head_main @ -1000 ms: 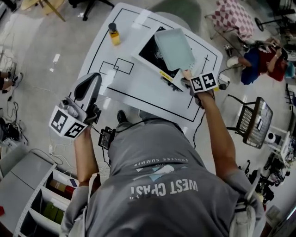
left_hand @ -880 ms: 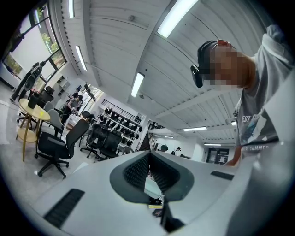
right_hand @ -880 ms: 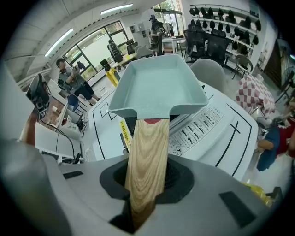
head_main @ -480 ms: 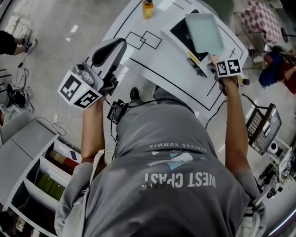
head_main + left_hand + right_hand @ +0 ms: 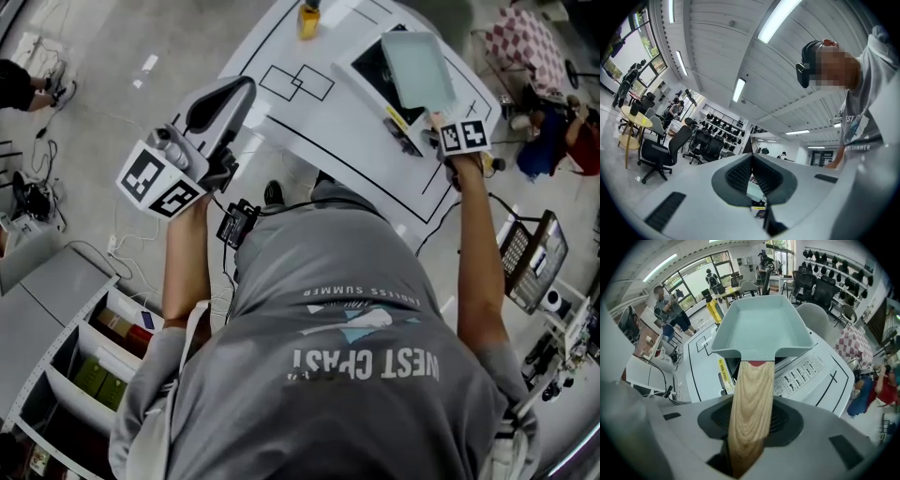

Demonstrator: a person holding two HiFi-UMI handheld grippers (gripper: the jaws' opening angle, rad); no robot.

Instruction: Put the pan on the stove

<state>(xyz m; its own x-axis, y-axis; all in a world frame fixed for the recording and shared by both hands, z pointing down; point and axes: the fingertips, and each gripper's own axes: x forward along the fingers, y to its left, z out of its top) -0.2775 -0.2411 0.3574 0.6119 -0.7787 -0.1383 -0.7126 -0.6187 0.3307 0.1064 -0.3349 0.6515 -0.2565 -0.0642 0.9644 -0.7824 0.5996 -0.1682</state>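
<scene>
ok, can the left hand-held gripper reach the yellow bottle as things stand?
Probably yes: the left hand-held gripper is held empty beside the table's edge, and only bare table lies between it and the yellow bottle.

Your head view looks steeply down from well above onto the table (image 5: 328, 150), your right gripper view faces close along the pan (image 5: 761, 326) over that same table, which both share, while your left gripper view tilts up toward the ceiling (image 5: 740, 47).
</scene>
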